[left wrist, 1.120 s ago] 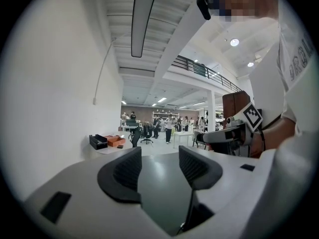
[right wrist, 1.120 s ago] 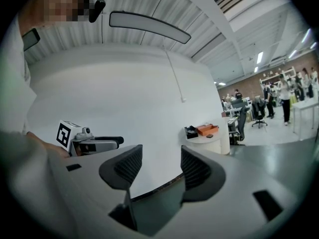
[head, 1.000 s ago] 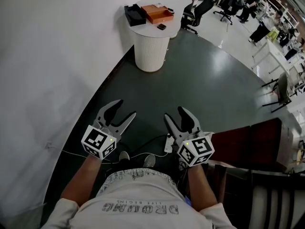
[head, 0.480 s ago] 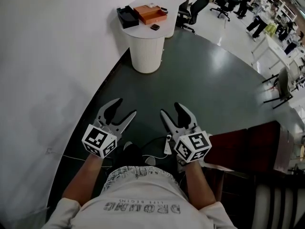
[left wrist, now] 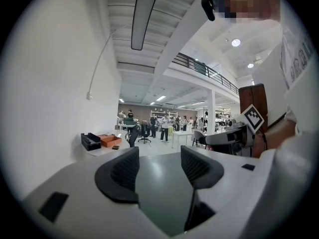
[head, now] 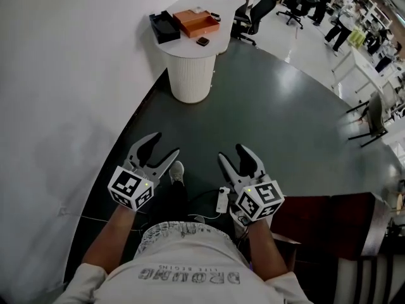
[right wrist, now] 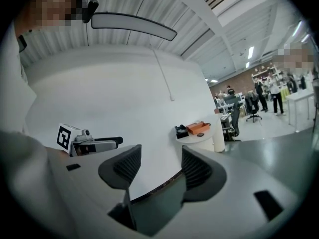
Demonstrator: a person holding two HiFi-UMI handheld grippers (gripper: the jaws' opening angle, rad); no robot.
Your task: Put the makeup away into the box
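A round white table (head: 190,75) stands far ahead by the wall. On it lie a black box (head: 164,27), an orange box (head: 196,22) and a small dark makeup item (head: 202,41). My left gripper (head: 161,145) and right gripper (head: 233,153) hang side by side at waist height, well short of the table. Both are open with nothing between the jaws, and the left jaws have just been opening a little wider. The left gripper view shows the black box (left wrist: 91,141) and orange box (left wrist: 110,140) small beyond its gripper (left wrist: 159,168). The right gripper view shows the orange box (right wrist: 198,128) beyond its gripper (right wrist: 159,168).
A white wall (head: 57,106) curves along the left of the dark floor (head: 272,106). Dark red furniture (head: 329,220) stands at the lower right. Office chairs (head: 253,11) and desks with people fill the back right. A white device on a cable (head: 221,200) hangs by my waist.
The table with the boxes has drifted lower and leftward in the head view as the person walks toward it. A shoe now shows between the grippers. Both grippers stay open.
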